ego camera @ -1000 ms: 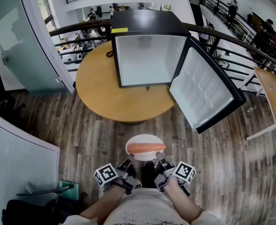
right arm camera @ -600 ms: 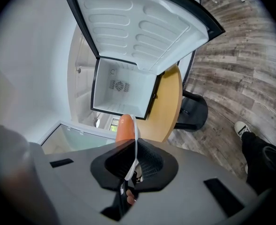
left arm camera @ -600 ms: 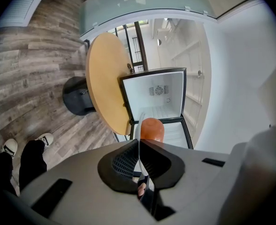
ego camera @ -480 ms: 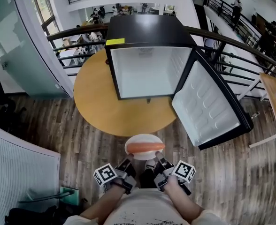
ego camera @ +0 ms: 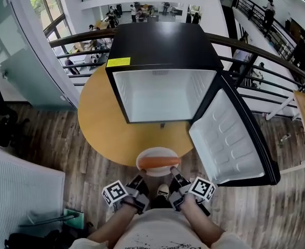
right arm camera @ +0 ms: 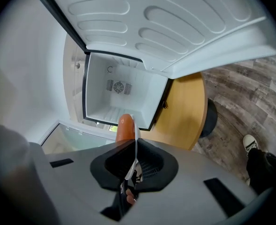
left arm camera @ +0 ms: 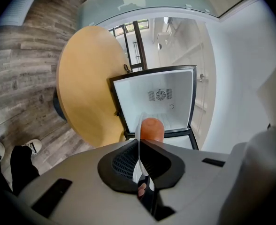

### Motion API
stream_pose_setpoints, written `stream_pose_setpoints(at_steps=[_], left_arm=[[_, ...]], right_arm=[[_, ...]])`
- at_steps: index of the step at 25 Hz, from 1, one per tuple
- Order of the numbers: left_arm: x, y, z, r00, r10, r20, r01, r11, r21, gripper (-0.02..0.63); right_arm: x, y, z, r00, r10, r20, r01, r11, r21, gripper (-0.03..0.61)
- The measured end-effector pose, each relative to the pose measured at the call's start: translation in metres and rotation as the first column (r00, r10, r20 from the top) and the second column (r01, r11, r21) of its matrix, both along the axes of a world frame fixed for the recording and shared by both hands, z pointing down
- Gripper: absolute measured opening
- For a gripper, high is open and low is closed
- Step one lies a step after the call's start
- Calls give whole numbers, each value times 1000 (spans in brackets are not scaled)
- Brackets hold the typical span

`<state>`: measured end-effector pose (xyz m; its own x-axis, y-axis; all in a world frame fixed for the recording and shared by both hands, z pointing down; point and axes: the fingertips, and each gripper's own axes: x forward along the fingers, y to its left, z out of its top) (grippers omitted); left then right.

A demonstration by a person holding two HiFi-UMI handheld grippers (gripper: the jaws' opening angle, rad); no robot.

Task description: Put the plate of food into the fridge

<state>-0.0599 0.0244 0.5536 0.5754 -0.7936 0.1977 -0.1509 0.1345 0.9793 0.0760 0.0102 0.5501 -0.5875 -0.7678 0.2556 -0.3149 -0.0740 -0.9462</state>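
Plate (ego camera: pixel 157 151) with sausage (ego camera: pixel 153 163) held level at bench (ego camera: pixel 106 123) edge. Left gripper (ego camera: pixel 138 180) and right gripper (ego camera: pixel 175 176) are clamped on its rim at 7 and 5 o'clock, probably for balance. Open fridge (ego camera: pixel 163 95) at 12.

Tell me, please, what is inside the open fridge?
The fridge shows bare white walls and a back vent, nothing stored. In the gripper views the plate and sausage cover part of its floor.

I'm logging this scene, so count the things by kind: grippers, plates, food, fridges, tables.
Grey handheld two-jaw grippers: 2, left gripper and right gripper
White round plate: 1
Orange sausage: 1
Black open-doored mini fridge: 1
Round wooden table: 1
Total: 6
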Motion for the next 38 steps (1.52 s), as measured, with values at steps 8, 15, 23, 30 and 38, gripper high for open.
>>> stream_pose_setpoints(at_steps=[8, 15, 23, 30, 38], left_arm=[[18, -44, 4, 1000, -25, 7, 25, 999, -21, 31], [20, -58, 6, 999, -44, 14, 44, 999, -22, 31], [13, -75, 5, 1000, -13, 11, 14, 1000, -21, 31], [5, -102, -1, 1000, 24, 1, -24, 1000, -7, 31], [0, -141, 1, 999, 44, -13, -44, 999, 10, 31]], right_arm=[[17, -49, 4, 1000, -26, 5, 26, 1000, 2, 34], [19, -65, 5, 999, -38, 17, 38, 999, -10, 34], [12, -76, 7, 1000, -3, 17, 4, 1000, -14, 34], [4, -93, 3, 998, 56, 16, -56, 998, -21, 34], [-1, -128, 6, 995, 104, 8, -104, 994, -18, 34]])
